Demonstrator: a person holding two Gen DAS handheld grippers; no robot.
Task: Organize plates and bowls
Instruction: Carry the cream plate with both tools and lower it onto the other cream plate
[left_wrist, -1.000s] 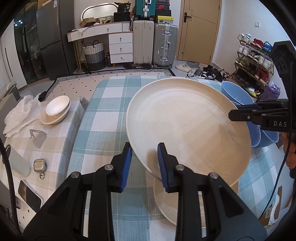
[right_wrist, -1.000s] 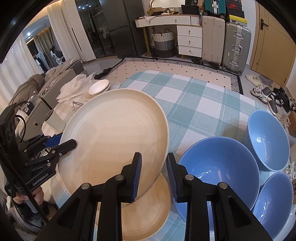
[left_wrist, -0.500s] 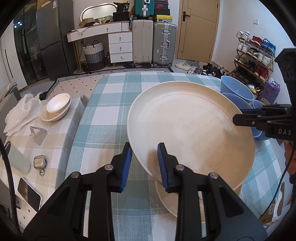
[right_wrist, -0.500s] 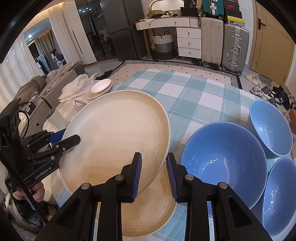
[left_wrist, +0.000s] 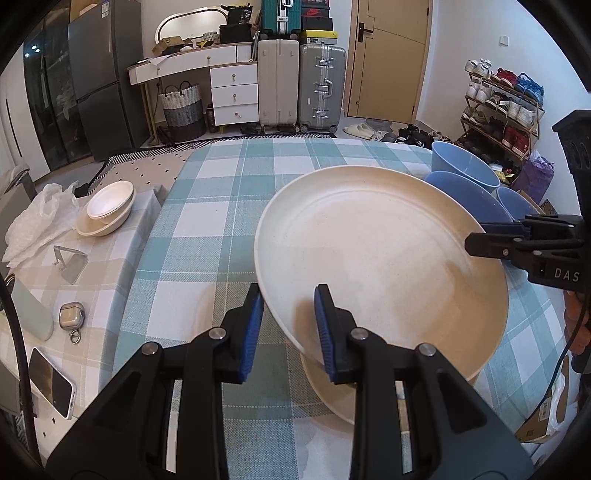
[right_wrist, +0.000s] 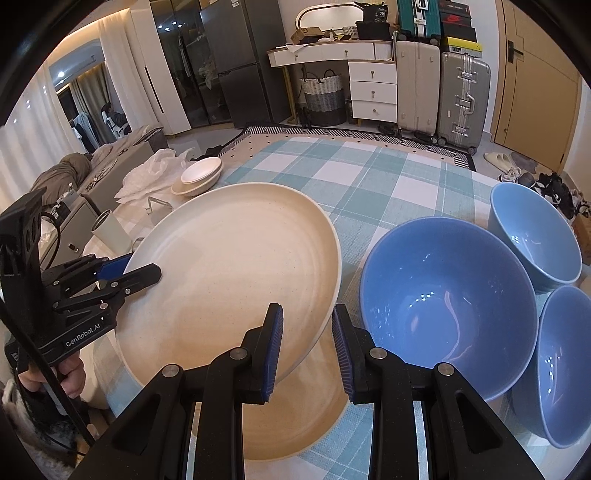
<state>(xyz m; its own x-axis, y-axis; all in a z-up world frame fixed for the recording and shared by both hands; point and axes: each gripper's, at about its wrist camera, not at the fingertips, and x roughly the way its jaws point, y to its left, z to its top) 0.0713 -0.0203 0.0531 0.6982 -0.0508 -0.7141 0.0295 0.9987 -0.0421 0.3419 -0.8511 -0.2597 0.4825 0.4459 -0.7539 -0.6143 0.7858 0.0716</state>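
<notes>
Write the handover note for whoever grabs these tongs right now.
Left tongs: shut on the near rim of the large cream plate.
Right tongs: shut on the same plate's opposite rim, so both carry it, tilted, above the table.
Below it lies a second cream plate on the checked cloth.
Three blue bowls stand loose on the right.
Done: plate lifted.
Left: probably lower it onto the second plate, then nest the bowls.
</notes>
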